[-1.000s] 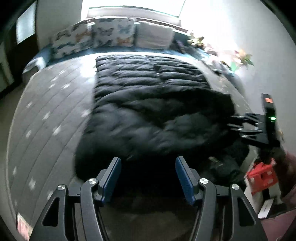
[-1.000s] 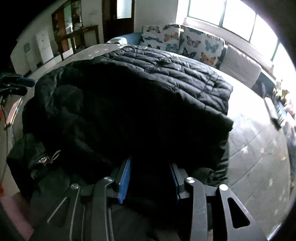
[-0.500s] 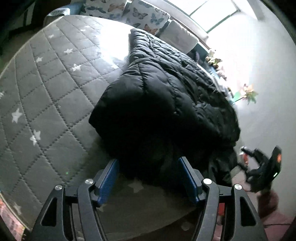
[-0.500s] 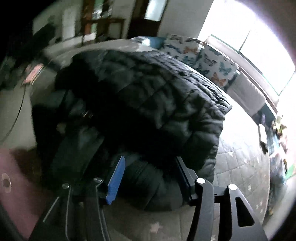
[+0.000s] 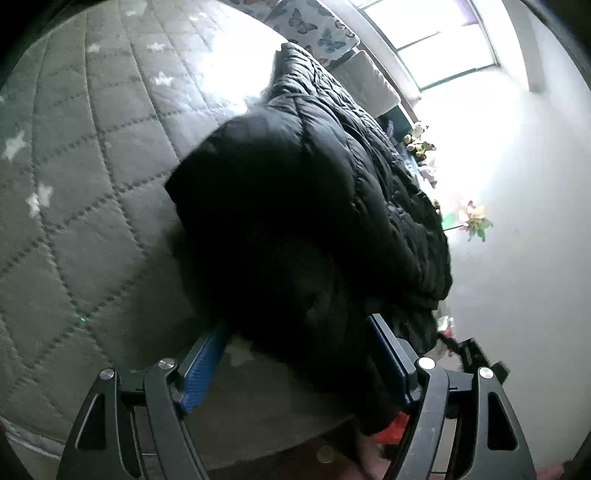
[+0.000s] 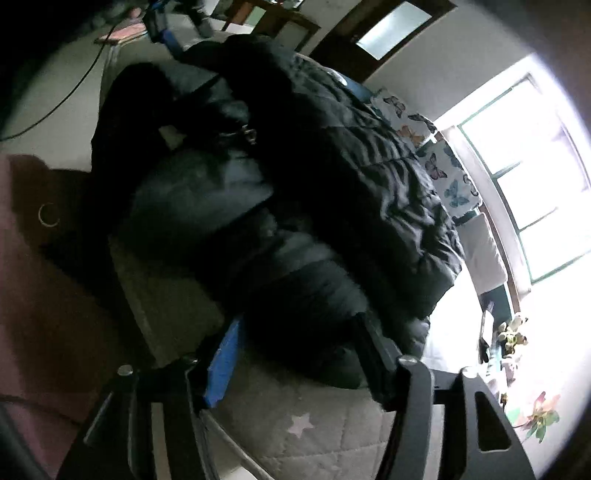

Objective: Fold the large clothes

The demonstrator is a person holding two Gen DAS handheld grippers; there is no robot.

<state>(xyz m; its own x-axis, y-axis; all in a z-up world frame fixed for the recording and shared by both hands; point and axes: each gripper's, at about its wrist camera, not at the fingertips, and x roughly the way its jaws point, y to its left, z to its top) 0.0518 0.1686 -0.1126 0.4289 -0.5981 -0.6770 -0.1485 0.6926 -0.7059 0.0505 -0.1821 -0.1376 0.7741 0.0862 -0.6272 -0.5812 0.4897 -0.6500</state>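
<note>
Each camera looks forward along its own gripper fingers, close above the near edge of the bed (image 5: 92, 184). Both views are tilted. The left faces the window (image 5: 443, 44) wall; the right also takes in a door (image 6: 391, 29). Both share the jacket (image 5: 295, 206), pillows (image 6: 443, 173) and window.

Ahead of my left claw (image 5: 295, 354), whose fingers carry blue pads (image 5: 201, 363) on black frames, I see a black quilted puffer jacket (image 5: 295, 206). Left of it lies a grey mattress (image 5: 81, 177), diamond-stitched with pale stars. Far ahead sit white cushions (image 5: 314, 29) printed with blue and orange butterflies. Beyond my right claw (image 6: 295, 354), the same butterfly cushions (image 6: 443, 173) show.
</note>
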